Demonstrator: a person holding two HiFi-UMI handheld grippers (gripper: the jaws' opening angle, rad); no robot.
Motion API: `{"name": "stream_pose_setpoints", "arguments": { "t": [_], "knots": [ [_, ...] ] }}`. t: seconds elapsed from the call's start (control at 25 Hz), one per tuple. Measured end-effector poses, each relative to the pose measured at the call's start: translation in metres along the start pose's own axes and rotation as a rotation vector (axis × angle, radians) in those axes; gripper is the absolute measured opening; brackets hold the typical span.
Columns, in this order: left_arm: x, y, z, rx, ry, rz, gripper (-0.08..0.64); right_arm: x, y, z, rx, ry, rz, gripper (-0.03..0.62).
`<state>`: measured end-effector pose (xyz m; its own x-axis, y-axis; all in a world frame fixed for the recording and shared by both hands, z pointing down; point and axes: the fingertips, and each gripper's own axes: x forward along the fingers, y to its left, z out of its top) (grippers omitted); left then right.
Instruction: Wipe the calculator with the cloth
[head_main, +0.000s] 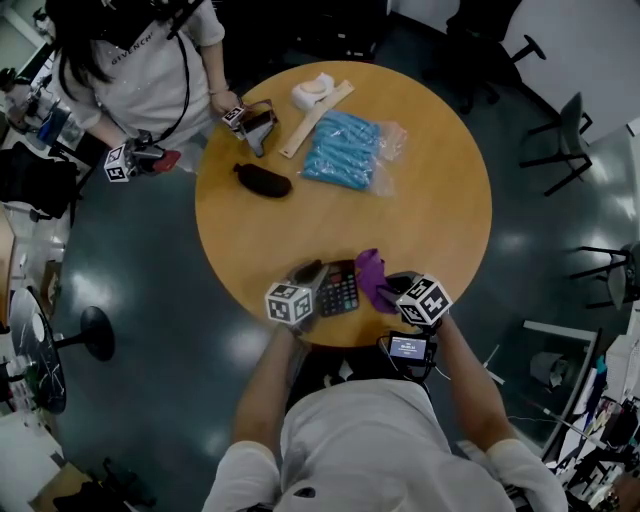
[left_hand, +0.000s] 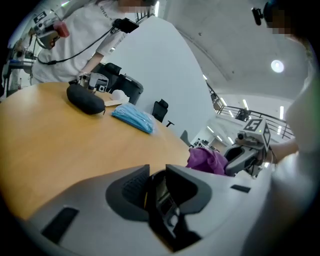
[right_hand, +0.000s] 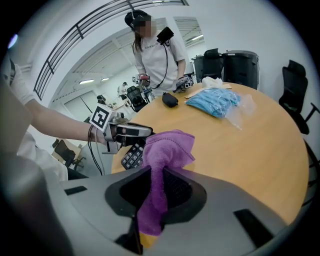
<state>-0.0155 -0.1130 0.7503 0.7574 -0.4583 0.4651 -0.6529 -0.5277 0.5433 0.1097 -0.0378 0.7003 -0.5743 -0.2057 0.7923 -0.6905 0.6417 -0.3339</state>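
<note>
A dark calculator (head_main: 340, 292) lies near the front edge of the round wooden table (head_main: 420, 220). My left gripper (head_main: 310, 275) is at its left side. In the left gripper view the calculator (left_hand: 161, 197) stands edge-on between the jaws of that gripper (left_hand: 155, 172), with a dark gap on its right side, so the gripper is open. My right gripper (right_hand: 156, 187) is shut on a purple cloth (right_hand: 165, 150), which bunches up above the jaws just right of the calculator (right_hand: 131, 156). The head view shows the cloth (head_main: 370, 275) beside the keys.
Farther back on the table lie a blue plastic packet (head_main: 342, 148), a black pouch (head_main: 262, 180), a wooden ruler (head_main: 316, 118) and a white roll (head_main: 313, 90). Another person (head_main: 150, 60) stands at the far left edge with their own grippers. Chairs stand to the right.
</note>
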Motion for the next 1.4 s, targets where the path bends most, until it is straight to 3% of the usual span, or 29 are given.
{"name": "stream_pose_setpoints", "arguments": {
  "t": [0.28,0.44,0.72,0.8,0.84,1.0,1.2,1.4],
  "knots": [
    [-0.009,0.022,-0.006,0.011,0.059,0.186,0.126,0.002,-0.005,-0.002,-0.002,0.006,-0.067,0.072],
    [-0.027,0.03,0.017,0.022,-0.024,0.284,0.126,-0.001,-0.01,0.002,0.039,-0.021,-0.107,0.072],
    [-0.091,0.003,0.07,0.005,-0.196,0.373,0.12,-0.004,-0.039,-0.009,0.154,-0.022,-0.216,0.072],
    [-0.118,-0.012,0.072,0.023,-0.21,0.424,0.026,-0.001,-0.053,-0.024,0.202,0.018,-0.269,0.072],
    [-0.13,-0.021,0.07,0.043,-0.21,0.439,0.013,0.002,-0.058,-0.03,0.217,0.037,-0.284,0.072],
    [-0.165,-0.045,0.059,0.089,-0.217,0.475,0.006,0.015,-0.074,-0.036,0.249,0.073,-0.31,0.072],
    [-0.191,-0.053,0.034,0.025,-0.195,0.516,0.006,0.035,-0.081,-0.041,0.266,0.129,-0.312,0.072],
    [-0.19,-0.061,0.021,-0.001,-0.183,0.494,0.006,0.047,-0.078,-0.037,0.258,0.115,-0.313,0.083]
  ]
}}
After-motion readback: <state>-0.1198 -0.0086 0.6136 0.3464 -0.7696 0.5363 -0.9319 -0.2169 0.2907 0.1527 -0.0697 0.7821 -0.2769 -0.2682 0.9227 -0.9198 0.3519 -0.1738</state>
